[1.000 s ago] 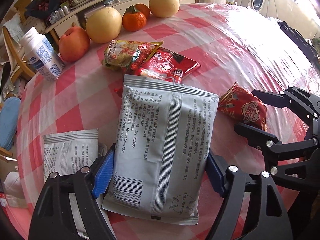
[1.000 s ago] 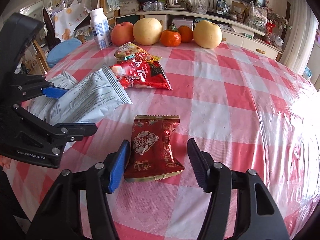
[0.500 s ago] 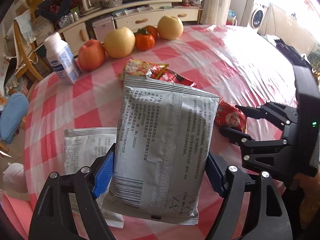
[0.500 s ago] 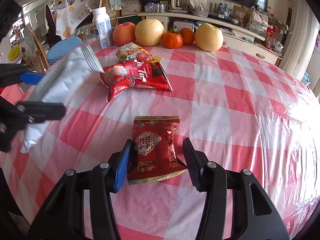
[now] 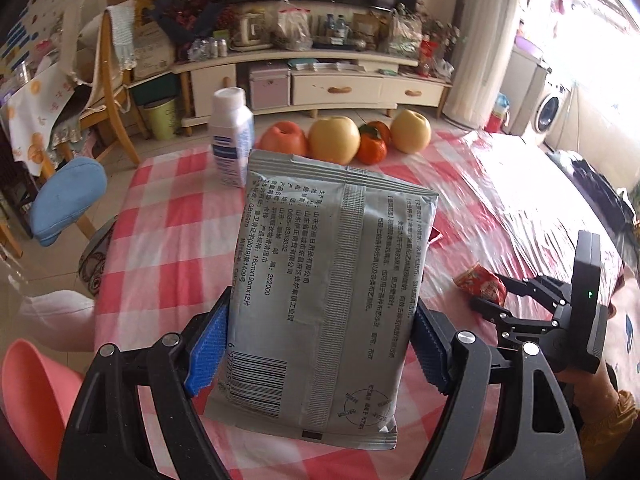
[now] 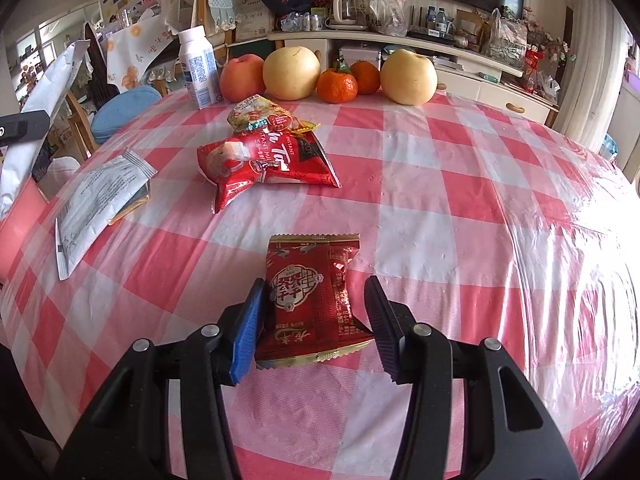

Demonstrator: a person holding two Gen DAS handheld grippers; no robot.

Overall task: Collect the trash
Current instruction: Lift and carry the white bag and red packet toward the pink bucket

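Note:
My left gripper (image 5: 320, 344) is shut on a large grey printed packet (image 5: 320, 300) and holds it upright, above the near left edge of the checked table (image 5: 168, 248). The same packet (image 6: 52, 92) shows at the far left of the right wrist view. A small red snack wrapper (image 6: 308, 280) lies on the cloth. My right gripper (image 6: 314, 316) has its blue pads pressed against the wrapper's two sides, and the wrapper is pinched narrow in the middle. In the left wrist view the right gripper (image 5: 486, 291) holds the bunched wrapper (image 5: 476, 282) at the table's right.
A red milk-tea packet (image 6: 276, 160), a yellow snack bag (image 6: 260, 114) and a second grey packet (image 6: 96, 196) lie on the table. A white bottle (image 6: 198, 68), an apple (image 6: 242, 78), pears and tangerines line the far edge. A pink bin (image 5: 28, 392) stands at lower left beside a blue-cushioned chair (image 5: 66, 196).
The left gripper lifted the grey packet off the table and swung it up and leftward. The right gripper's jaws narrowed onto the red wrapper without shifting place.

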